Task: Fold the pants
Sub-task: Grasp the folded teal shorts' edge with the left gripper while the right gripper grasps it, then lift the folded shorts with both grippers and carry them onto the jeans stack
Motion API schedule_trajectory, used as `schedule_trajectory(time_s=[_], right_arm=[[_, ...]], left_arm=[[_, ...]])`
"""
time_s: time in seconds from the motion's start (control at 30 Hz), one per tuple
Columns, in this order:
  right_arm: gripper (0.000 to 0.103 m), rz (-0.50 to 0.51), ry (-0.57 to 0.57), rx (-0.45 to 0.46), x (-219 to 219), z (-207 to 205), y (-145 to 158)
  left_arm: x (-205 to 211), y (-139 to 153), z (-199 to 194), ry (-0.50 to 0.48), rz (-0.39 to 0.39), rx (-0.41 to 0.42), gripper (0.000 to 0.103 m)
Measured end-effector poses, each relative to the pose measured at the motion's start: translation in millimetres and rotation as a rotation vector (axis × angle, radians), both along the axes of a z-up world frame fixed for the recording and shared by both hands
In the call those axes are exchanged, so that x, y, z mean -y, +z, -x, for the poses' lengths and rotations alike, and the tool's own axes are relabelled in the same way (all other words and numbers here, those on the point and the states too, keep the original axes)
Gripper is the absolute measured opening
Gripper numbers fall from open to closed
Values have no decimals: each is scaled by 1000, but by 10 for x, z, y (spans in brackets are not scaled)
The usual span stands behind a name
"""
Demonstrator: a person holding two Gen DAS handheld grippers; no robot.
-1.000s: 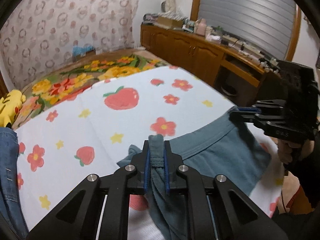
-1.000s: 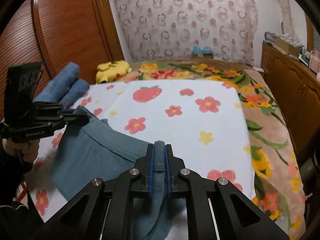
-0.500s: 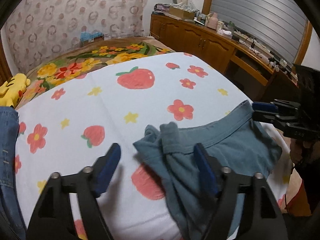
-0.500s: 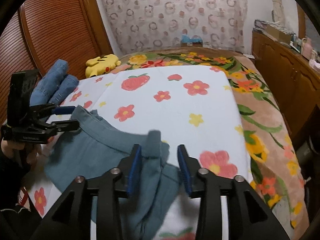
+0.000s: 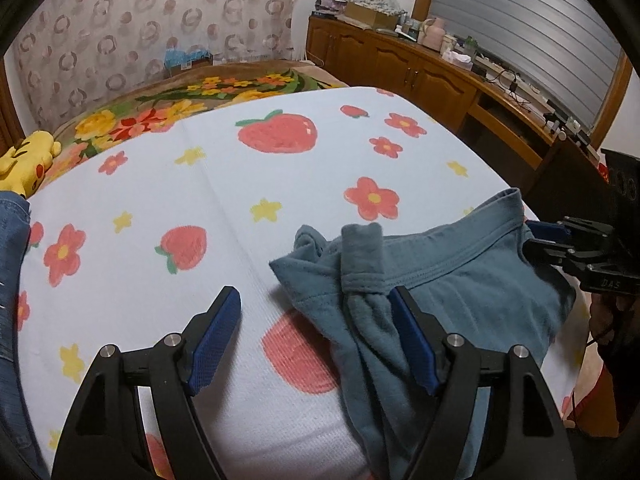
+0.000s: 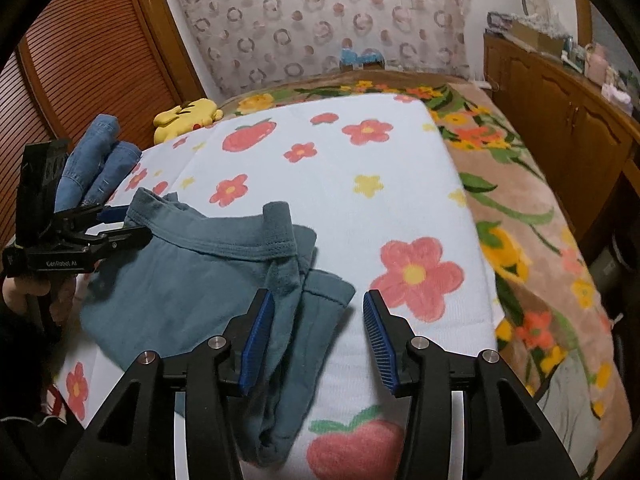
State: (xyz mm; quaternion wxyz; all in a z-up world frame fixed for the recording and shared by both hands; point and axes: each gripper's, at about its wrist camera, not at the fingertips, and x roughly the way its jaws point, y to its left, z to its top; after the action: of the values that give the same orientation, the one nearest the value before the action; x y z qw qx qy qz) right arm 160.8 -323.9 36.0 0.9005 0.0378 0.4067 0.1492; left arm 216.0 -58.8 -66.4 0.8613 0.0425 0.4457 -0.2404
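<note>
Jaws of the left gripper (image 5: 314,332) spread wide, gripping nothing, right gripper (image 6: 318,336) just opening too, pads clear of the cloth, teal pants (image 6: 192,280) lying bunched on the strawberry-print sheet (image 6: 340,184), yellow plush toy (image 6: 186,118) beyond

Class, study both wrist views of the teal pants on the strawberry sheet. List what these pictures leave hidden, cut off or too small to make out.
- Pants: legs run off the bottom edge in both views, behind the gripper frames.
- Jeans: left wrist view cuts them at the left edge; the left gripper partly covers them in the right wrist view.
- Sideboard clutter: too small to identify.
- Right gripper: in the left wrist view, largely cut by the right edge.
</note>
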Motion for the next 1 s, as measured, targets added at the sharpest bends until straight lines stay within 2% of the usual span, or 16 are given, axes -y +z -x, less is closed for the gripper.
schedule_trajectory(time_s=[0.23,0.3,0.37,0.43,0.53,0.57,0.63,0.67,0.7,0.87,1.0], right_arm=[[49,-21,43,-1,-71,-74,-22],[48,-18,54,0,-91,-93,-32],[41,-22,63,1,-96,-106,-44],[40,-25,64,3,-101,-112,-57],[33,-38,64,2,-92,-114,-69],[28,-43,66,1,-91,-113,-77],[20,-56,76,-3,-106,-114,-91],[15,-62,85,-5,-119,-113,-98],[14,-63,92,-2,-130,-104,-95],[11,-66,101,47,-136,-32,-6],[11,-58,112,87,-201,36,90]], left_arm=[[13,-24,24,-8,20,-4,76],[29,-18,41,-30,40,-6,66],[50,-16,49,-46,56,-11,58],[70,-9,51,-58,74,-19,49],[90,-13,49,-71,102,-33,37],[93,-11,54,-73,106,-33,36],[104,12,87,-82,113,-29,24],[114,34,117,-87,116,-20,21],[127,60,147,-92,114,-9,19],[103,224,262,-86,129,45,17],[60,345,354,-78,113,81,17]])
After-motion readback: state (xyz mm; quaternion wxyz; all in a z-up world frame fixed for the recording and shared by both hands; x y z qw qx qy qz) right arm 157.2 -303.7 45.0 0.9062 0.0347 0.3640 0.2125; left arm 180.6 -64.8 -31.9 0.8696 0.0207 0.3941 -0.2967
